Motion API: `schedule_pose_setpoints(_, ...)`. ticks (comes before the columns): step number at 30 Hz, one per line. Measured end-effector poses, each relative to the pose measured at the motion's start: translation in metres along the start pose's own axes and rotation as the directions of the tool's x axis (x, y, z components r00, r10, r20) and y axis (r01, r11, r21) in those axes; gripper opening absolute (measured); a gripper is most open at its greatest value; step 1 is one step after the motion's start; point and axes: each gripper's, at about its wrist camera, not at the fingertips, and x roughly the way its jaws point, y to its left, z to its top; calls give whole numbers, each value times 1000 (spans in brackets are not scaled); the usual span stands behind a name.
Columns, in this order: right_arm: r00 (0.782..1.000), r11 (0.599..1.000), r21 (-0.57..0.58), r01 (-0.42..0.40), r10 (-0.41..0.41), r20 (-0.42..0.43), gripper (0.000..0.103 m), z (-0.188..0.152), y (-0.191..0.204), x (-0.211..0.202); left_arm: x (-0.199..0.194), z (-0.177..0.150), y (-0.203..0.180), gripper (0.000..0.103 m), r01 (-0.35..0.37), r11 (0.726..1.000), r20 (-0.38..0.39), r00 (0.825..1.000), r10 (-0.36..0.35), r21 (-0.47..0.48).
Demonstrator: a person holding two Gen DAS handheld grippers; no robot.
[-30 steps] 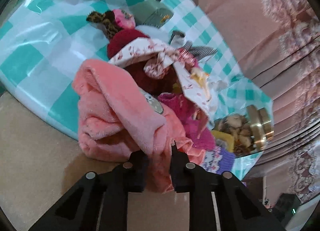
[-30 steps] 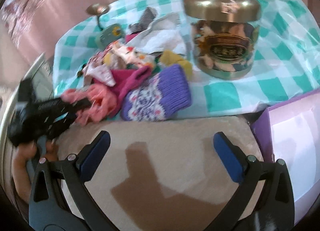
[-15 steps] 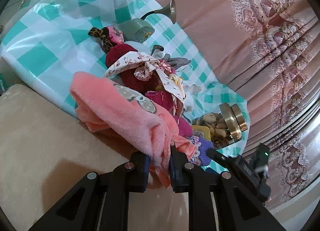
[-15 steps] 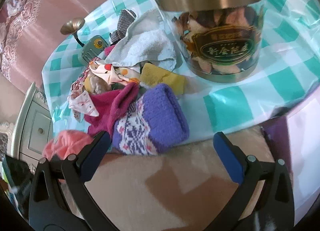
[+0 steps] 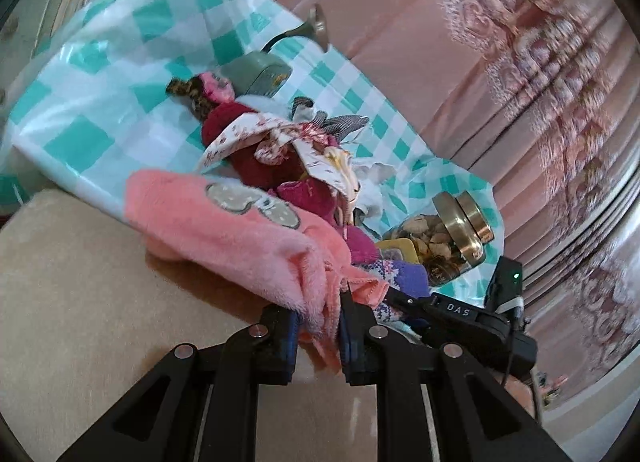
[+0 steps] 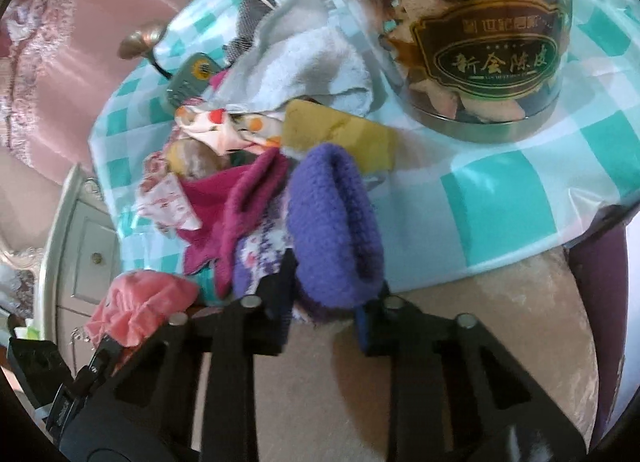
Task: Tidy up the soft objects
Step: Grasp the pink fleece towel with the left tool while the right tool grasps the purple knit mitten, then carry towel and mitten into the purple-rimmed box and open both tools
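Note:
My left gripper (image 5: 318, 316) is shut on a pink fleece cloth (image 5: 240, 238) and holds it off the table's near edge; the cloth also shows in the right wrist view (image 6: 140, 302). My right gripper (image 6: 326, 302) has closed around the cuff of a purple knitted sock (image 6: 332, 222) at the edge of the pile. The pile on the checked tablecloth (image 6: 500, 198) holds a magenta cloth (image 6: 236, 206), a yellow cloth (image 6: 340, 134), a white towel (image 6: 308, 70) and a floral cloth (image 5: 256, 130). The right gripper's body shows in the left wrist view (image 5: 460, 318).
A glass jar with a brass lid (image 6: 480, 54) stands right behind the pile. A green gadget with a brass horn (image 5: 260, 70) sits at the table's far side. A beige cushion (image 6: 460, 342) lies below the table edge. Pink curtains (image 5: 500, 62) hang behind. A white cabinet (image 6: 88, 246) stands to the left.
My right gripper has moved forward to the pile and closed from wide open onto the purple sock. My left gripper has drawn the pink cloth further off the pile.

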Motion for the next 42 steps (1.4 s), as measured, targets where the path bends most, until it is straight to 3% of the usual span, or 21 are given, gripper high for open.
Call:
schedule_pose_setpoints(9,987,990,-72,-119,126,100,19,-17,7,-43,-23,-14,-33,16,-41,993,52,998,35,110)
schedule_pose_setpoints(16,967,971,-105,-213,224,117,18,-28,5,-69,-28,-21,-51,16,-46,988,50,998,40,145)
schedule_pose_setpoints(24,954,961,-85,-265,274,125,18,-46,-13,-99,-33,-30,-76,16,-37,977,49,998,27,212)
schedule_pose_setpoints(36,955,961,-64,-267,273,114,18,-77,-51,-129,-24,-57,-118,16,10,945,-7,1000,-8,327)
schedule_pose_setpoints(42,967,986,-84,-147,161,197,18,-76,-64,-160,1,-72,-159,16,75,907,-84,995,-44,415)
